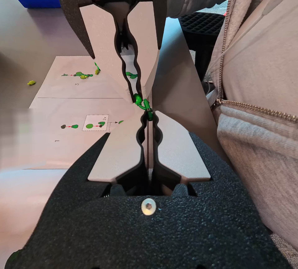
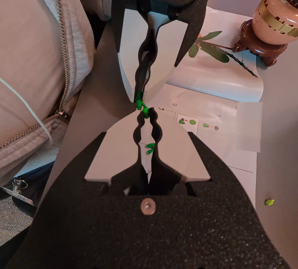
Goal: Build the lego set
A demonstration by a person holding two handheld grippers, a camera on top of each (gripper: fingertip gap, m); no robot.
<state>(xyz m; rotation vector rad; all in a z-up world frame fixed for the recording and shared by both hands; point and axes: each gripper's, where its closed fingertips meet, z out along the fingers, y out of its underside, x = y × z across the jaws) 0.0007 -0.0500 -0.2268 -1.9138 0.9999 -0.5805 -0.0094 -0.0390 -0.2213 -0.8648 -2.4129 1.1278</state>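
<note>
A: While both grippers hold the same item, list it first. Item one: green stem (image 1: 144, 105), a small forked lego piece, held in the air above the sheet (image 1: 67, 113), between the two tool tips.

B: Holders?

A: Left gripper (image 1: 149, 116), fingers closed together on the stem's lower peg. Right gripper (image 2: 146, 113), fingers pinched on the rounded end of the same piece. Tips nearly touch each other.

B: Risks?

A: My judgement only. Grip area is tiny at both ends, so a twist or uneven push could flick the stem out and off the table edge, towards the person's jacket (image 1: 258, 116). Squeezing askew could bend the thin fork. The tips may collide, since they stand so close.

B: Other stock?

A: Loose lime piece (image 2: 269, 202) on the table, well apart. Second green fork (image 2: 150, 147) lying on the sheet under the right gripper. Lime pieces (image 1: 96, 71) on the sheet's far part. Brown pot (image 2: 274, 24), built, standing beside a curled page.

B: Writing or brands?

A: No brand visible. Sheet bears printed step numerals and a quantity mark beside part drawings; wording not recorded. One grey patch covers part of it.
</note>
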